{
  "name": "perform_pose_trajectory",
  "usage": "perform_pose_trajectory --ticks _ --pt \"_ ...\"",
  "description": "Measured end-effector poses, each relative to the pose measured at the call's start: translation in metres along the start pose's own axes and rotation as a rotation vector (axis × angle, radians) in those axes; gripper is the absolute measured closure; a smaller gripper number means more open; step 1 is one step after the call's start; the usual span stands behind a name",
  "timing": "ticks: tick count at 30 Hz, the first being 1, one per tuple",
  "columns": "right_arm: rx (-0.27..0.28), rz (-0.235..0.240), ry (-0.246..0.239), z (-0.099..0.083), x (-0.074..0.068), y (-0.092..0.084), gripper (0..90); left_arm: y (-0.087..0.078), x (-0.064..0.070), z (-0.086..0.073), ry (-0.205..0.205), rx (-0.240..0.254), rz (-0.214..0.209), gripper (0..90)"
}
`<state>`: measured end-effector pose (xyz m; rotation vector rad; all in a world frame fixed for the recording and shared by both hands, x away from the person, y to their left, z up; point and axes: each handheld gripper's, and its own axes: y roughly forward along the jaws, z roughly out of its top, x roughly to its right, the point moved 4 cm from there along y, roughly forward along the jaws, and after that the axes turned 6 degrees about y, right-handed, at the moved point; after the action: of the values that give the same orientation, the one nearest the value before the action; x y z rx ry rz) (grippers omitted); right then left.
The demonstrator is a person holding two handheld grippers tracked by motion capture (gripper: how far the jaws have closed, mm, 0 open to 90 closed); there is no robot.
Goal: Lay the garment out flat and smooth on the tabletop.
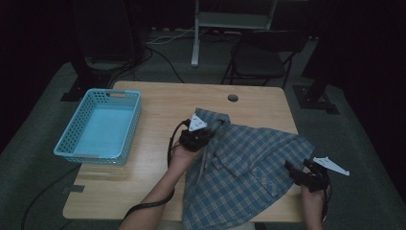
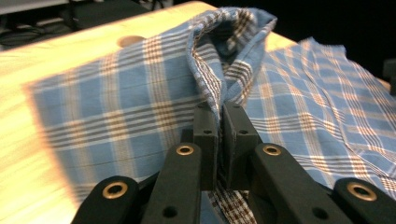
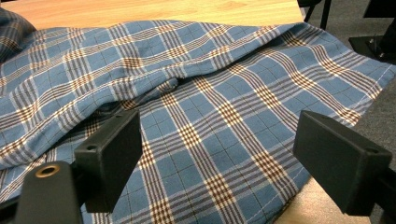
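A blue plaid shirt lies spread over the right half of the wooden table. My left gripper is at the shirt's upper left edge, shut on a raised fold of the plaid cloth; the fabric runs pinched between the two black pads and stands up in a ridge. My right gripper hovers at the shirt's right edge near the table corner, with its jaws wide apart. In the right gripper view the shirt lies flat beyond the open gripper, with nothing between the pads.
A light blue plastic basket sits at the table's left side. A round cable hole marks the far edge. Beyond the table stand a dark chair and a white desk leg. Cables trail on the floor.
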<state>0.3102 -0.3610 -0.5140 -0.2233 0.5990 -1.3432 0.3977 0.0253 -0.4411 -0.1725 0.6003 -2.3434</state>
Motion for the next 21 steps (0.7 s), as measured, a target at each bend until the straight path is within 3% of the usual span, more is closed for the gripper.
perform_pose_trajectory --ticks 3,8,14,18,21 --pt "-0.001 -0.003 -0.001 0.000 0.000 0.000 15.1 -0.018 -0.017 -0.002 -0.013 0.018 0.025 85.4" --pt "0.001 -0.004 0.002 0.000 0.000 0.000 15.1 -0.046 -0.046 -0.014 -0.073 0.018 0.073 85.3" --pt "0.001 -0.002 0.014 0.000 0.001 0.000 15.1 -0.071 -0.069 -0.037 -0.151 0.025 0.110 83.2" --pt "0.000 -0.005 0.021 0.000 0.001 0.000 15.1 -0.082 -0.080 -0.055 -0.193 -0.005 0.170 83.1" --pt "-0.001 -0.008 0.015 0.000 0.001 0.000 15.1 -0.092 -0.087 -0.065 -0.238 -0.030 0.226 64.1"
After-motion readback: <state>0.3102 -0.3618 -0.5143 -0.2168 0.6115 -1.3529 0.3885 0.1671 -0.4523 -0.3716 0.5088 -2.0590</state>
